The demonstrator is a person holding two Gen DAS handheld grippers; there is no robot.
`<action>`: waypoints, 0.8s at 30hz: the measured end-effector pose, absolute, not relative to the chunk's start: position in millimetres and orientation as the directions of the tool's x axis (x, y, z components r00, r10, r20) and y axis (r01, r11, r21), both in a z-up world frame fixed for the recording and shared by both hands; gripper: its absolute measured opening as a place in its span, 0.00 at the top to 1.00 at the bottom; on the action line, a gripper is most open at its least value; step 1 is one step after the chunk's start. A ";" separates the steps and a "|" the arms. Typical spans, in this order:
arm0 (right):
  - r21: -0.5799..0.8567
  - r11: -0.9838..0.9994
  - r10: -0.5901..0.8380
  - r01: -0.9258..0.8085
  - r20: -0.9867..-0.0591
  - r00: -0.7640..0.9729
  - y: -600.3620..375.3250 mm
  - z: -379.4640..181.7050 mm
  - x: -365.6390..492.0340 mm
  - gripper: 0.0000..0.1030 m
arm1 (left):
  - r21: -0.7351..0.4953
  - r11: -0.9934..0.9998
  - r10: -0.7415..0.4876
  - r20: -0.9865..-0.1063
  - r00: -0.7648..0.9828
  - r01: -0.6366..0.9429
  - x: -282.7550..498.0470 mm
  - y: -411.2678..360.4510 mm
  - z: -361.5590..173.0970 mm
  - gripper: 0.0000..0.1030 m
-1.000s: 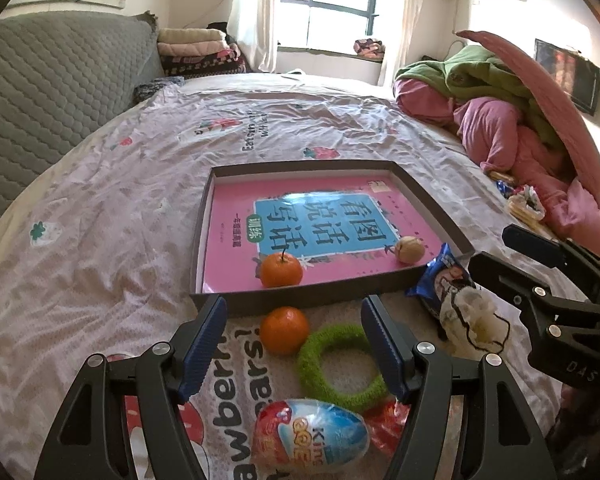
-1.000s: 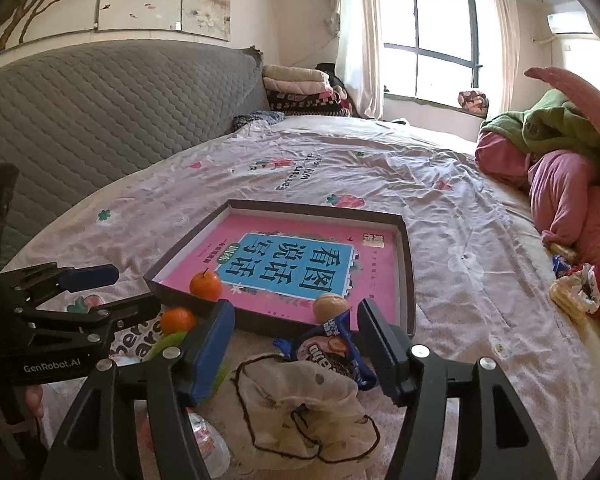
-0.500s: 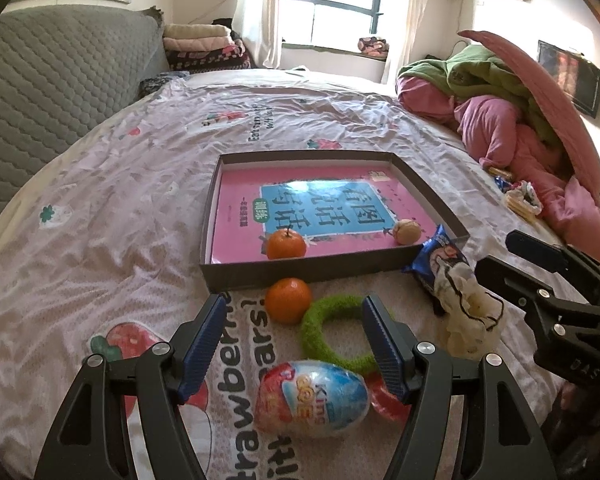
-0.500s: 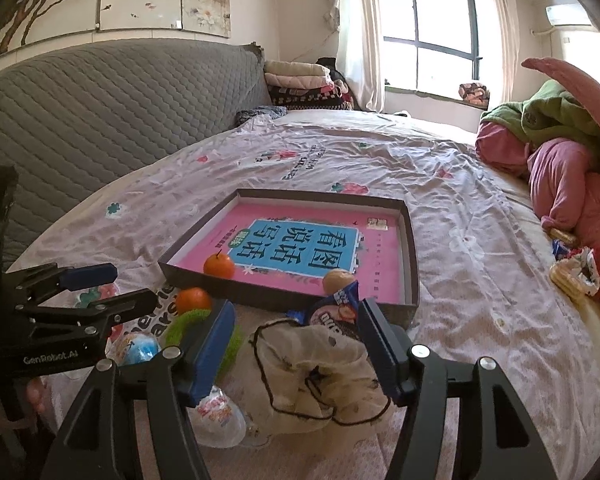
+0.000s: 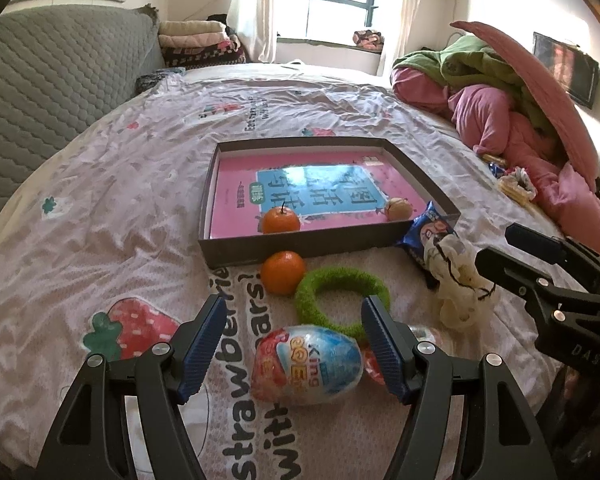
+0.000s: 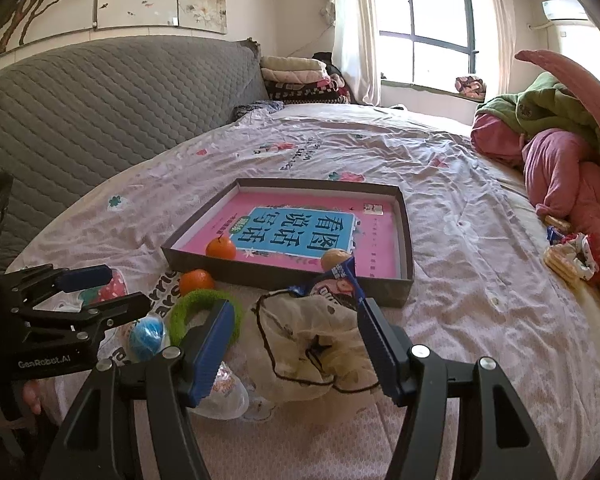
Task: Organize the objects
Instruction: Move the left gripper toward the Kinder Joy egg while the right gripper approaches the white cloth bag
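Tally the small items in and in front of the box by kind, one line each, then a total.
Oranges: 2 (one in the box, one on the sheet)
Walnut-like nut: 1
Green ring: 1
Wrapped toy egg: 1
Blue snack packet: 1
Cream drawstring pouch: 1
Total: 7

Daylight from window (image 5: pixel 327 0) at far end, panes blown out white in both views. Bed (image 6: pixel 440 184) brightly lit, colours slightly washed. Glare patch on glossy pink book (image 5: pixel 320 184) in left wrist view. Soft shadows beneath near objects. Strong fisheye bending toward edges, black vignette in corners. Focus sharp at centre; no motion blur.
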State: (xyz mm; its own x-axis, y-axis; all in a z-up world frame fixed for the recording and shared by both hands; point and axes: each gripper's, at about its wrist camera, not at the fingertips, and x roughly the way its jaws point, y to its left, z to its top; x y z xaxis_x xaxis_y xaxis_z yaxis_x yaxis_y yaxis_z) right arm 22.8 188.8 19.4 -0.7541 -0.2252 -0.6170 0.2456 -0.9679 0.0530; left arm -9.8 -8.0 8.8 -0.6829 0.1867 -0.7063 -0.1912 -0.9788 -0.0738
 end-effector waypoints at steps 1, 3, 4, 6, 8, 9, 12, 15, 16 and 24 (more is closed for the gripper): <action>0.059 -0.967 -0.230 0.247 -0.618 -0.752 188.9 19.1 23.5 0.38 | -0.074 -0.979 0.187 -0.708 -0.681 -0.192 -8.0 -8.1 8.1 0.31; 0.054 -0.968 -0.226 0.247 -0.620 -0.751 188.7 18.8 24.9 0.38 | -0.072 -0.979 0.186 -0.711 -0.679 -0.192 -4.5 -8.6 6.9 0.31; 0.052 -0.967 -0.225 0.248 -0.621 -0.751 188.7 18.6 26.0 0.38 | -0.071 -0.978 0.186 -0.712 -0.677 -0.194 -2.7 -8.5 6.4 0.31; 0.058 -0.967 -0.229 0.248 -0.621 -0.749 189.8 18.6 27.9 0.38 | -0.073 -0.977 0.190 -0.716 -0.672 -0.198 0.7 -8.3 5.1 0.31; 0.061 -0.967 -0.232 0.249 -0.623 -0.747 189.7 18.5 29.1 0.38 | -0.067 -0.977 0.187 -0.719 -0.670 -0.201 3.7 -8.0 3.8 0.31; 0.060 -0.967 -0.230 0.248 -0.623 -0.747 190.0 18.3 30.7 0.38 | -0.064 -0.977 0.187 -0.719 -0.669 -0.204 5.4 -8.1 3.3 0.31; 0.064 -0.966 -0.234 0.250 -0.627 -0.743 190.0 17.8 33.1 0.38 | -0.060 -0.977 0.185 -0.725 -0.664 -0.207 8.9 -8.9 0.8 0.31; 0.063 -0.966 -0.233 0.251 -0.632 -0.739 189.5 16.5 36.1 0.38 | -0.067 -0.976 0.190 -0.729 -0.657 -0.208 11.5 -9.7 -0.7 0.31; 0.063 -0.966 -0.233 0.251 -0.633 -0.738 189.8 16.1 37.0 0.38 | -0.064 -0.976 0.189 -0.730 -0.657 -0.210 12.4 -9.2 -1.0 0.31; 0.061 -0.966 -0.232 0.253 -0.640 -0.732 189.2 15.0 43.4 0.38 | -0.061 -0.972 0.197 -0.735 -0.649 -0.226 17.3 -10.3 -3.2 0.31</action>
